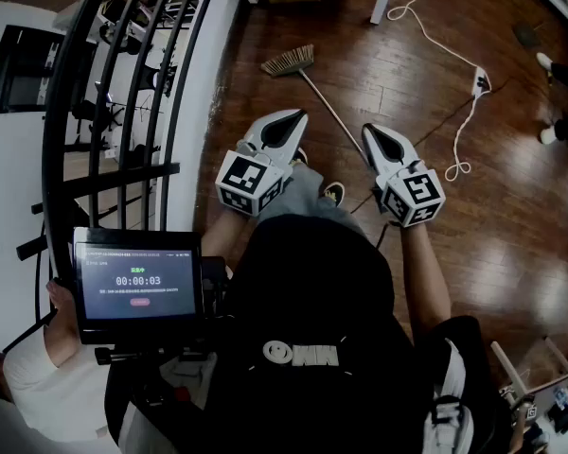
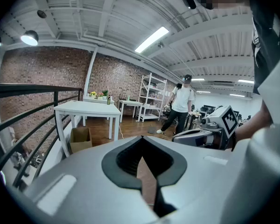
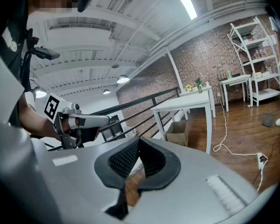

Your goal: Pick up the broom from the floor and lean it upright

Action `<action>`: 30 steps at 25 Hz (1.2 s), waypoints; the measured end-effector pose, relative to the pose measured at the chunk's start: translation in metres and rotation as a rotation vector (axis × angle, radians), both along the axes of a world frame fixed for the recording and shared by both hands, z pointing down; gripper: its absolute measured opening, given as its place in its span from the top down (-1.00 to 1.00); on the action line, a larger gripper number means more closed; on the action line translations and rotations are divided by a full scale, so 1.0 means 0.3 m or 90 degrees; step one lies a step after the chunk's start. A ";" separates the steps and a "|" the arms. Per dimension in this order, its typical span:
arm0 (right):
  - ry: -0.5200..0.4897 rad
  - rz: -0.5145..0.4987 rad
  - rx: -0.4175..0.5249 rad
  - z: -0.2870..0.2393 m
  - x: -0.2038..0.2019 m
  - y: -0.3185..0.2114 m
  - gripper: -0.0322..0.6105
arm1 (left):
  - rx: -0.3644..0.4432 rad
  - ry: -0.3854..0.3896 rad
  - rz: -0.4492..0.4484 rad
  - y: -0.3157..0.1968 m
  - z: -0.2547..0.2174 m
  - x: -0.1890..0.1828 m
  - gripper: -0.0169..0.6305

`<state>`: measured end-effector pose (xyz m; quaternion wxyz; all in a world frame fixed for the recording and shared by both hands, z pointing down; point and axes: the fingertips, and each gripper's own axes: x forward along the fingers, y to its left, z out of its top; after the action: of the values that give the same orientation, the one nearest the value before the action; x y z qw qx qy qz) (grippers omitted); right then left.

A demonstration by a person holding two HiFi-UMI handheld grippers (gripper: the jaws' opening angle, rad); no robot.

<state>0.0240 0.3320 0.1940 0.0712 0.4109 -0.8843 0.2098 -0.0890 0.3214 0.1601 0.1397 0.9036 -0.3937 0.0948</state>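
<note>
Looks like a big loft workroom, maybe a lab: red brick wall (image 2: 46,73), long ceiling lights (image 2: 151,38), brown wood floor (image 1: 407,93), white tables (image 2: 86,110), cardboard box (image 2: 80,138) by a table, white shelves (image 2: 151,99), black railing (image 1: 123,93) at the edge (lower floor showing past it).

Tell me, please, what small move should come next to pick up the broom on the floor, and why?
Probably open the right gripper and lower it toward the handle of the broom. Both it and the left gripper are shut and empty, and the broom lies flat on the floor, its handle running between them, nearer the right one.
</note>
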 end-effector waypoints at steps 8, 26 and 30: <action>0.091 -0.065 -0.081 0.152 -0.006 -0.164 0.89 | -0.062 0.043 -0.047 -0.251 0.126 -0.085 0.89; 0.232 -0.181 -0.278 0.702 0.039 -0.428 0.89 | -0.193 0.018 -0.066 -0.530 0.563 0.056 0.89; 0.252 -0.251 -0.359 1.061 0.132 -0.423 0.89 | -0.254 -0.005 -0.129 -0.542 0.813 0.162 0.89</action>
<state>0.0637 0.2052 0.5124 0.3894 0.2298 -0.8231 0.3436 -0.0403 0.1589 0.4039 0.3228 0.8135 -0.4566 0.1595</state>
